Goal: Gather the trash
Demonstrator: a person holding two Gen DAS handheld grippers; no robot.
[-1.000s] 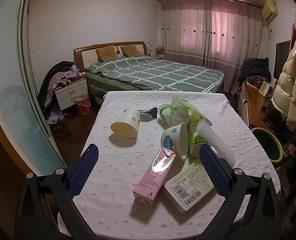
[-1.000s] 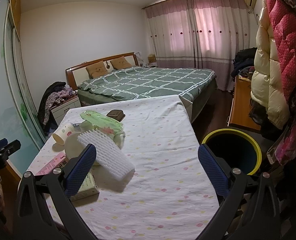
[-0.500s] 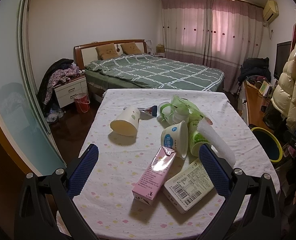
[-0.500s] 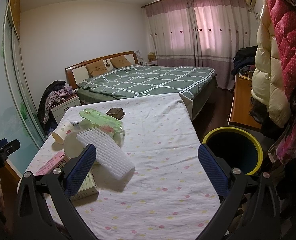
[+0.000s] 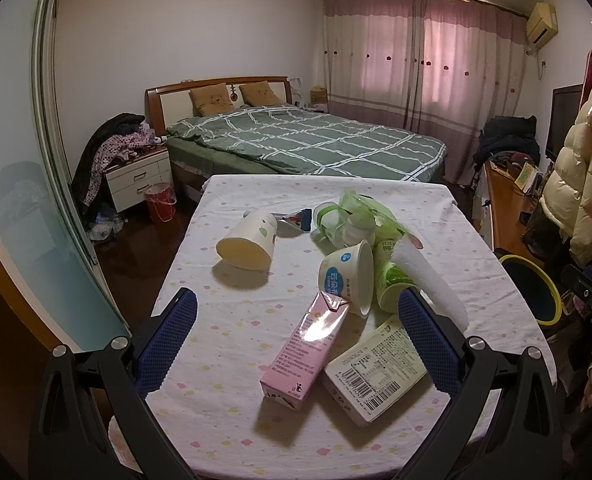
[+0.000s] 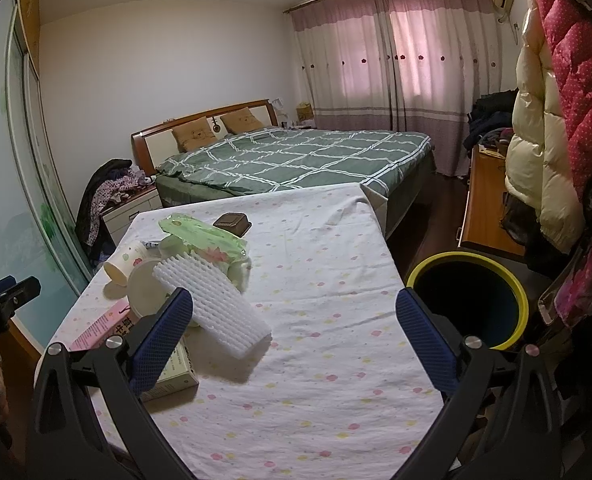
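we hold both tools above the near edge of the table (image 5: 232,344), and nothing is in either yet. the left gripper (image 5: 296,332) is spread wide with bare pads; the right gripper (image 6: 294,334) is spread just as wide and also empty.

the trash sits in one heap on the left half of the table as the right wrist view shows it. the pink carton (image 5: 306,346) lies flat near the near edge, right between the left tool's fingers. its long axis runs from the near edge up toward the heap, slanting a little right, and its far end touches the white yogurt cup (image 5: 346,280). the beige box (image 5: 376,372) lies just beside it on the right, under the left tool's right finger. the foam sleeve (image 6: 212,308) leans across the heap, its lower end pointing toward the right tool's left finger. a tipped paper cup (image 5: 250,240) lies apart, nearer the left edge.

the bin (image 6: 466,300) stands on the floor off the right edge, close to the right tool.

we judge the left hand nearer the carton: a straight drop would close across its narrow width. the right hand is better placed for the sleeve and the bin.
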